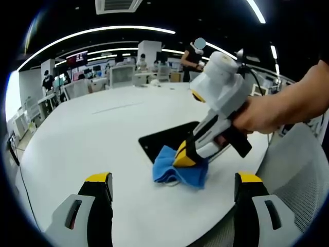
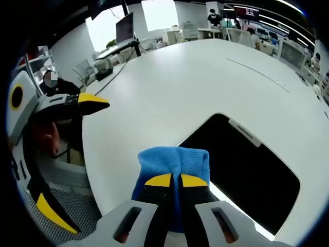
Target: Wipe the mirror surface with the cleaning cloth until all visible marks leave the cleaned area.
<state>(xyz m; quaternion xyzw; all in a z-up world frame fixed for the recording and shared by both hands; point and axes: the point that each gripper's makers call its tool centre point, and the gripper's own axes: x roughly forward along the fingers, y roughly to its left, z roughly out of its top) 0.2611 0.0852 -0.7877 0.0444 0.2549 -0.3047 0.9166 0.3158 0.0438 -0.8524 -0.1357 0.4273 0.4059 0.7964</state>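
A dark rectangular mirror (image 2: 241, 162) lies flat on the white table (image 2: 175, 87); in the left gripper view the mirror (image 1: 167, 139) sits just beyond the cloth. The blue cleaning cloth (image 2: 175, 160) rests on the table at the mirror's near corner, with my right gripper (image 2: 175, 180) shut on it. From the left gripper view, the right gripper (image 1: 183, 157) comes in from the right, held by a hand, pinching the blue cloth (image 1: 177, 172). My left gripper (image 1: 174, 179) stands open with nothing between its jaws, hovering short of the cloth. It shows at the left of the right gripper view as the left gripper (image 2: 85, 104).
The round white table (image 1: 92, 128) stretches far beyond the mirror. A grey mesh chair (image 1: 303, 175) stands at the table's edge on the right. Desks, monitors and people fill the office behind (image 1: 128, 67).
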